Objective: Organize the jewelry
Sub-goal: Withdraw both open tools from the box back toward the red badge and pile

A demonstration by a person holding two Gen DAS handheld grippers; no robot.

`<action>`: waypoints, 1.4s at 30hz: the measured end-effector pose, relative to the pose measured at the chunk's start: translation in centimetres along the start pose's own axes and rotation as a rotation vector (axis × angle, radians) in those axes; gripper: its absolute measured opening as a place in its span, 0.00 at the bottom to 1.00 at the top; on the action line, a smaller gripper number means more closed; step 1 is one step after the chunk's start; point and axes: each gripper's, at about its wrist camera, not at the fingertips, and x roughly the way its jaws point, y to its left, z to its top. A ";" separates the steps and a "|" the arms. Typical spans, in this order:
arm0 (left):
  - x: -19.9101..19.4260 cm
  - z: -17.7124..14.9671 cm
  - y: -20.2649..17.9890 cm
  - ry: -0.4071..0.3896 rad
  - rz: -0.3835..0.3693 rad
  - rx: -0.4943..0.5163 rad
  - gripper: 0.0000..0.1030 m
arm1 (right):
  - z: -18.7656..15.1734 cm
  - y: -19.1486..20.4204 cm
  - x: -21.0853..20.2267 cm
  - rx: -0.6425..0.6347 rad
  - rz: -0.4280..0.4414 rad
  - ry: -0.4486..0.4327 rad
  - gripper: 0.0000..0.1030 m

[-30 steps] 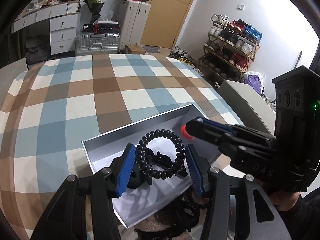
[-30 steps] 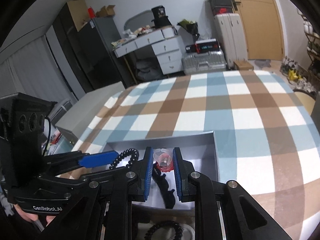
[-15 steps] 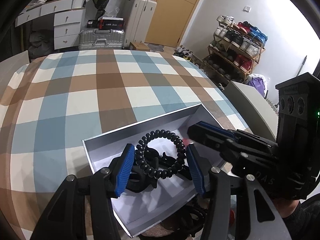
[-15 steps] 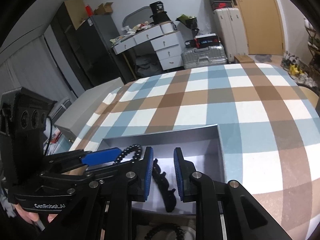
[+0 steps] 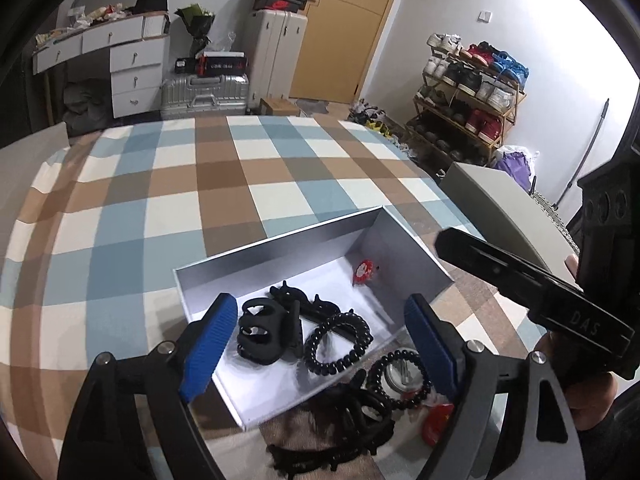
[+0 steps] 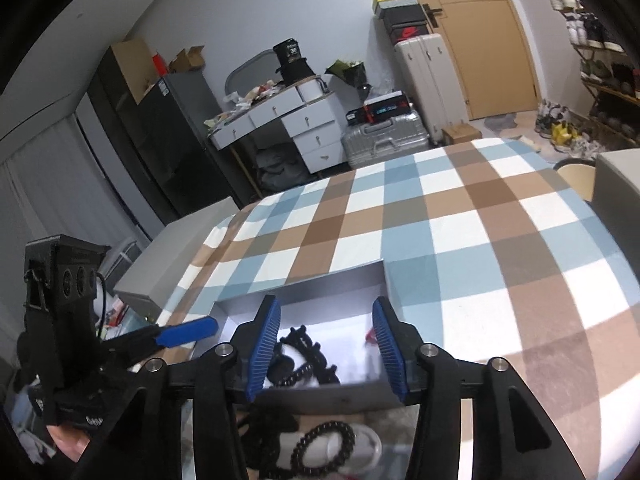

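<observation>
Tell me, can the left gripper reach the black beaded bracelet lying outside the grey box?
Probably yes. The left gripper is open and holds nothing, and the black beaded bracelet lies uncovered just beside the grey box, close to its right finger.

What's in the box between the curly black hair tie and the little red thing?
Nothing. In the left wrist view, only bare white box floor lies between the black spiral hair tie and the small red item.
</observation>
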 end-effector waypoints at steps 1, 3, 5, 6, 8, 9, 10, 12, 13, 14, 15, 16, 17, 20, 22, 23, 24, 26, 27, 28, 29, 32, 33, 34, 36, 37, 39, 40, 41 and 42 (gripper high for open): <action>-0.4 -0.1 -0.1 -0.006 0.006 0.001 0.80 | -0.1 0.0 -0.7 0.004 0.000 -0.012 0.57; -1.1 -0.2 -0.3 -0.020 0.020 0.001 0.80 | -0.2 0.1 -1.5 0.003 0.006 -0.023 0.60; -1.9 -0.5 -0.5 -0.043 0.041 -0.001 0.80 | -0.3 0.2 -2.3 -0.001 0.002 -0.030 0.60; -2.2 -0.7 -0.5 -0.054 0.048 -0.008 0.80 | -0.4 0.3 -2.8 -0.003 0.002 -0.036 0.60; -3.1 -1.4 -0.6 -0.079 0.057 -0.028 0.80 | -0.8 0.4 -3.7 -0.006 -0.003 -0.053 0.61; -3.4 -1.6 -0.5 -0.087 0.066 -0.037 0.80 | -1.0 0.5 -4.3 -0.009 -0.005 -0.062 0.62; -3.7 -1.9 -0.6 -0.097 0.077 -0.045 0.80 | -1.3 0.5 -4.8 -0.013 -0.010 -0.069 0.65; -4.3 -2.7 -0.9 -0.114 0.105 -0.050 0.80 | -1.9 0.6 -5.5 -0.021 -0.026 -0.076 0.71; -4.5 -3.0 -1.1 -0.123 0.117 -0.049 0.80 | -2.3 0.6 -5.9 -0.028 -0.043 -0.076 0.74; -4.6 -3.3 -1.3 -0.130 0.123 -0.052 0.80 | -2.7 0.7 -6.2 -0.036 -0.057 -0.070 0.74; -4.7 -3.6 -1.3 -0.134 0.122 -0.054 0.80 | -3.2 0.7 -6.5 -0.044 -0.064 -0.060 0.74; -4.7 -4.0 -1.5 -0.134 0.119 -0.053 0.80 | -3.6 0.8 -6.7 -0.053 -0.068 -0.052 0.74; -4.8 -4.3 -1.6 -0.136 0.123 -0.056 0.80 | -4.1 0.9 -6.9 -0.063 -0.075 -0.045 0.74; -4.8 -5.4 -1.9 -0.134 0.128 -0.062 0.80 | -5.5 1.1 -7.6 -0.089 -0.090 -0.033 0.75; -4.5 -6.3 -2.3 -0.119 0.123 -0.053 0.80 | -6.6 1.1 -7.9 -0.110 -0.093 -0.019 0.79; -4.6 -6.8 -2.6 -0.114 0.126 -0.041 0.80 | -7.1 1.1 -7.9 -0.118 -0.095 -0.012 0.79; -4.5 -7.3 -2.9 -0.110 0.134 -0.024 0.80 | -7.6 1.2 -7.9 -0.126 -0.097 -0.002 0.79; -4.6 -8.1 -3.2 -0.101 0.134 -0.005 0.80 | -8.9 1.2 -7.6 -0.143 -0.097 0.031 0.79; -4.7 -8.5 -3.5 -0.096 0.129 -0.002 0.80 | -9.3 1.2 -7.5 -0.147 -0.092 0.039 0.79; -4.7 -8.8 -3.6 -0.086 0.119 0.001 0.80 | -9.9 1.2 -7.4 -0.155 -0.081 0.049 0.79; -4.6 -9.0 -3.6 -0.073 0.106 0.003 0.80 | -10.5 1.1 -6.9 -0.170 -0.071 0.065 0.79; -4.7 -9.8 -3.5 -0.055 0.092 -0.001 0.81 | -11.6 0.8 -6.1 -0.169 -0.066 0.107 0.79; -4.8 -10.0 -3.5 -0.052 0.091 -0.001 0.81 | -11.8 0.8 -6.0 -0.170 -0.062 0.112 0.79; -4.9 -10.2 -3.4 -0.048 0.090 -0.001 0.81 | -11.9 0.8 -5.9 -0.175 -0.064 0.116 0.79; -5.0 -10.7 -3.3 -0.040 0.087 -0.003 0.81 | -12.0 1.0 -5.5 -0.194 -0.076 0.126 0.79; -4.9 -10.8 -3.0 -0.028 0.091 -0.011 0.81 | -12.1 1.1 -5.3 -0.203 -0.079 0.134 0.79; -4.7 -11.1 -2.8 -0.009 0.097 -0.021 0.81 | -12.3 1.3 -5.0 -0.215 -0.076 0.146 0.78; -4.6 -11.4 -2.8 -0.002 0.097 -0.028 0.81 | -12.4 1.3 -4.9 -0.217 -0.074 0.150 0.78; -4.6 -11.5 -2.7 0.004 0.101 -0.026 0.81 | -12.5 1.4 -4.7 -0.219 -0.070 0.154 0.78; -4.5 -11.6 -2.7 0.006 0.105 -0.022 0.81 | -12.5 1.4 -4.6 -0.221 -0.070 0.157 0.78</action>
